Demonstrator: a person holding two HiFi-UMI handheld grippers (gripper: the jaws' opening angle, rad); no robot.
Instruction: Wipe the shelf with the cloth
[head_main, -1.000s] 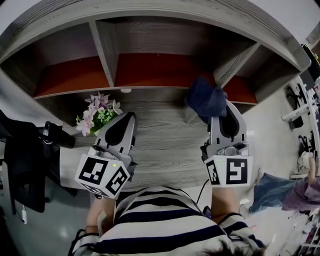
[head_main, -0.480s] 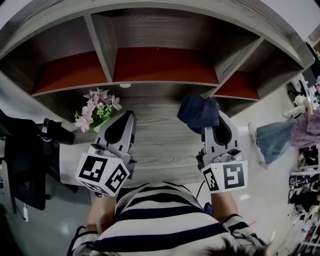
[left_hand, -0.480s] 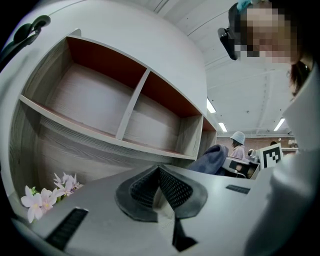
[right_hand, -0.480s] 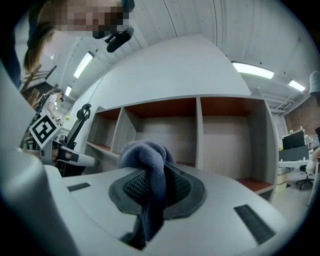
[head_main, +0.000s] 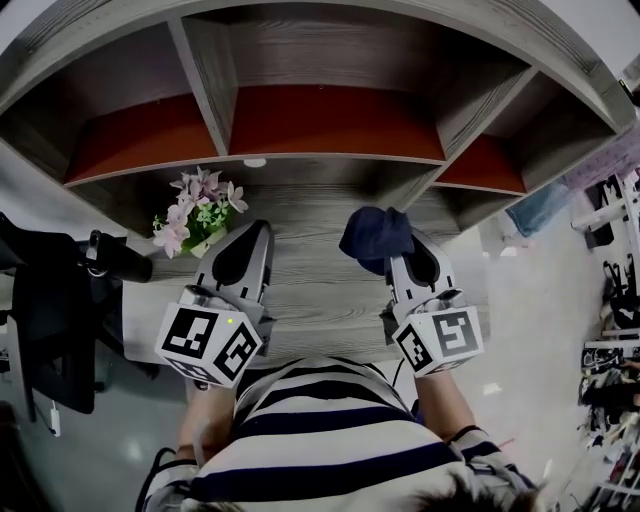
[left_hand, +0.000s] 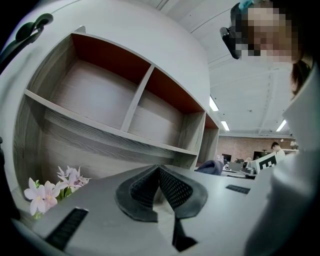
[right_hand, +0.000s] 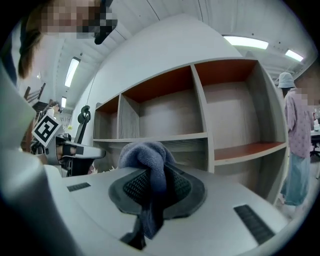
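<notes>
Both grippers are out in front, side by side and well apart. The left gripper points forward and a touch to the right, its jaws closed tip to tip with nothing between them. Its marker cube sits nearest the body, above the left forearm. The right gripper leans slightly left, jaws clamped on the cloth, which bunches over the tips and hangs down through the gap. Its own marker cube sits above the right forearm. Both forearms reach out from either side of the torso.
</notes>
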